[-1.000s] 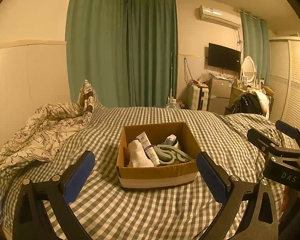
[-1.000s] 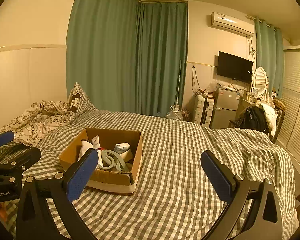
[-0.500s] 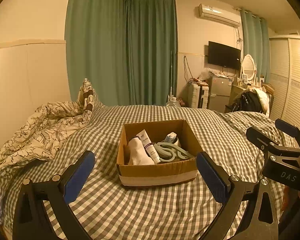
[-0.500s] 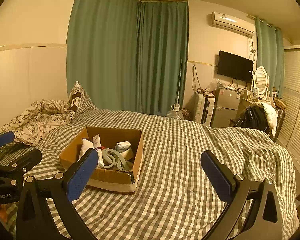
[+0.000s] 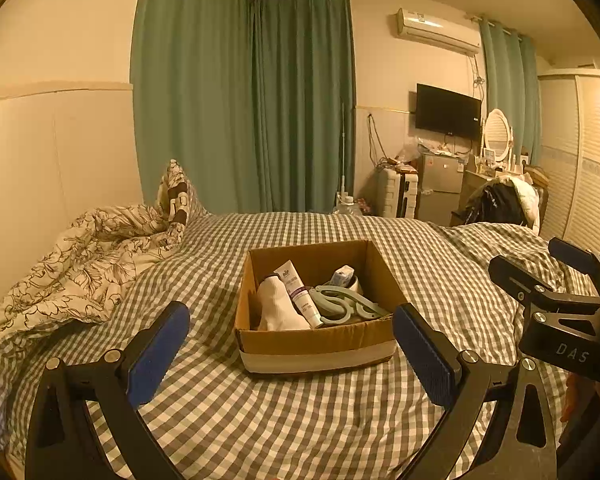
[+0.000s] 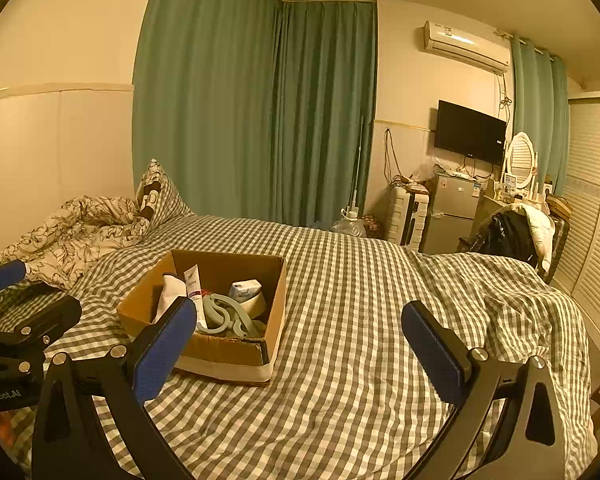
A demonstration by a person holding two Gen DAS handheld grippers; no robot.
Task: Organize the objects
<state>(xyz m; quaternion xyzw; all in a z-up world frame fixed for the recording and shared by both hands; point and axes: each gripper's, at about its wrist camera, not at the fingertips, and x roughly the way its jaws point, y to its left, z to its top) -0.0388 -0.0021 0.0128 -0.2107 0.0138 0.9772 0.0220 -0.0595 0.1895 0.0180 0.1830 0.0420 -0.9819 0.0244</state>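
Your left gripper (image 5: pixel 292 344) is spread wide and holds nothing, facing the cardboard box (image 5: pixel 316 344) on the checkered bed (image 5: pixel 300 420). Your right gripper (image 6: pixel 300 340) is also wide and empty, the box to its left. Inside lie a white sock (image 5: pixel 278 306), a tube (image 5: pixel 298 292) and grey hangers (image 5: pixel 346 306).

Inside the cardboard box (image 5: pixel 316 346): lower ends of the white sock (image 5: pixel 278 306), tube (image 5: pixel 298 294) and grey-green hanger (image 5: pixel 346 306) hidden behind the near wall. Tube print too small to read. Beyond the box, dresser clutter (image 6: pixel 518 190) indistinct.
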